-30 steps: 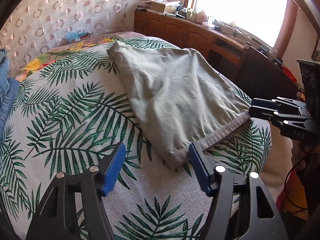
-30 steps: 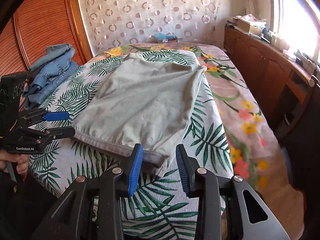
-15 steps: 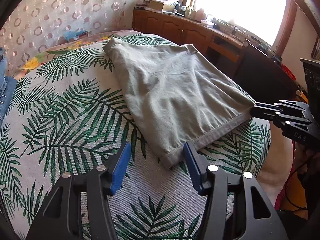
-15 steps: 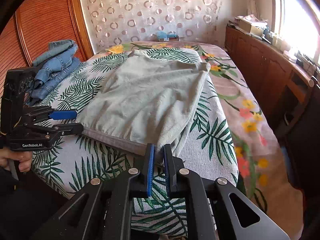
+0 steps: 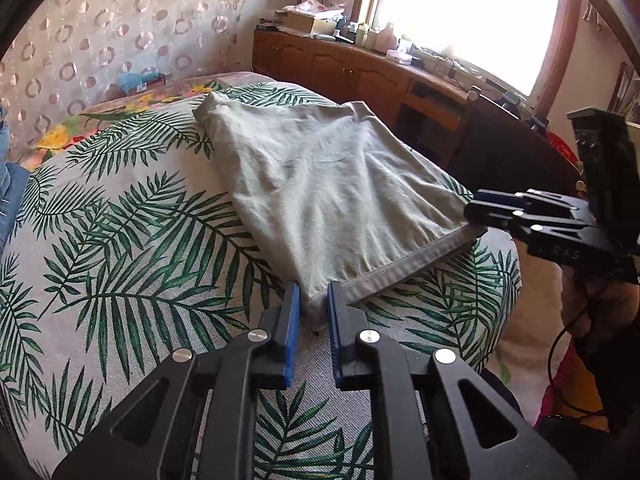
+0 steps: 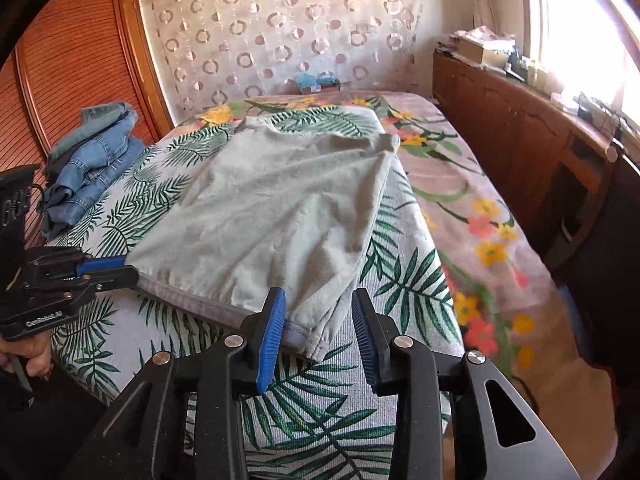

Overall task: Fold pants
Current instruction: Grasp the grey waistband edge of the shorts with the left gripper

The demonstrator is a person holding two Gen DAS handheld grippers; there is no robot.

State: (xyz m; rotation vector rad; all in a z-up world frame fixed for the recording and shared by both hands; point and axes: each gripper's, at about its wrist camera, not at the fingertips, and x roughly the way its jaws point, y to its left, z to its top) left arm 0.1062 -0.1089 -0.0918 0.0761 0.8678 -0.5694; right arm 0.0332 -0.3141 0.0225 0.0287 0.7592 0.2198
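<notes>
The left claw (image 5: 314,300) is seen nearly shut, and it has just been closing, with the near left corner of the pants (image 5: 332,192) pinched between its blue pads. The pants are laid flat on the leaf-print bed cover (image 5: 120,260), with the thick hem (image 5: 400,272) along the near edge and the far end up near the flowery part of the bed. A pile of jeans (image 6: 92,160) is left well apart on the far left side. At the other end of the hem the right claw (image 6: 320,316) is held a bit open, and it has just been opening; the right corner of the cloth lies between its pads but is not squeezed. So only one corner seems to be held. For a good fold, the right corner should be pinched again first, deep enough that every layer is caught. Then both corners should be lifted together, at the same height, so the hem is kept straight. The cloth should be carried up and over to the far end, and laid down edge on edge before it is let go. If one side is pulled first, the fold will likely be made crooked
</notes>
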